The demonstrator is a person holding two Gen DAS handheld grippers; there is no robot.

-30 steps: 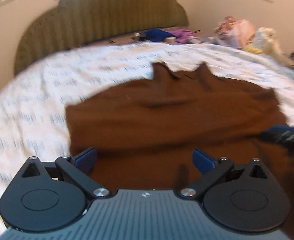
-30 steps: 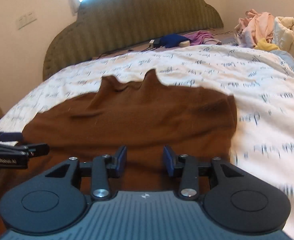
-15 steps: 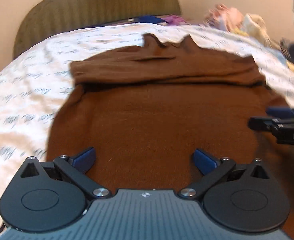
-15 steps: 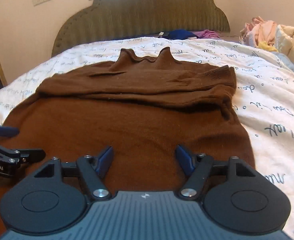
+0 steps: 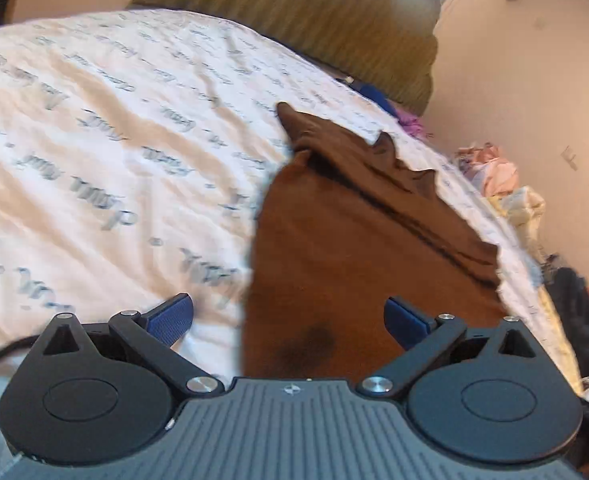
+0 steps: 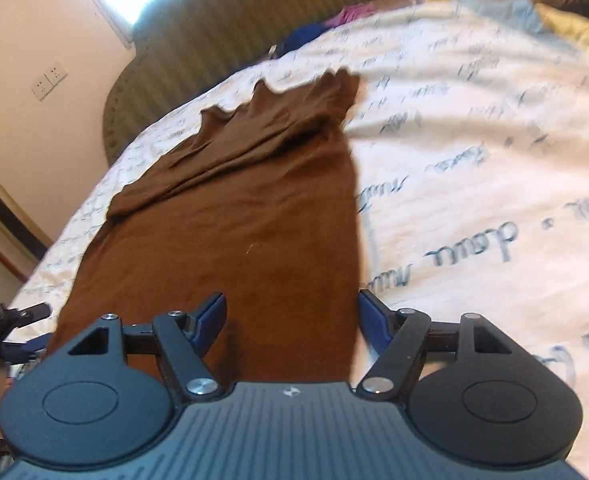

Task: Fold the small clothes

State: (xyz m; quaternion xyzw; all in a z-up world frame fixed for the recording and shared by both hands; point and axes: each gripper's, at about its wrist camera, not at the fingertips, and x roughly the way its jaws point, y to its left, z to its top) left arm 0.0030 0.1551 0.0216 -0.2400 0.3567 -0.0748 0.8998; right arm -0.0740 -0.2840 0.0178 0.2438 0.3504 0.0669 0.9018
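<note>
A brown knitted sweater (image 6: 234, 216) is spread flat on a white bedsheet (image 5: 94, 160) printed with blue script, its top portion already doubled over into a soft ridge near the wavy neckline, so the next fold is probably being lined up. The left gripper (image 5: 290, 320) is held over the garment's left edge with blue-padded jaws wide apart and nothing between them. The right gripper (image 6: 292, 320) straddles the right edge, its jaws just opened and pressing on nothing
</note>
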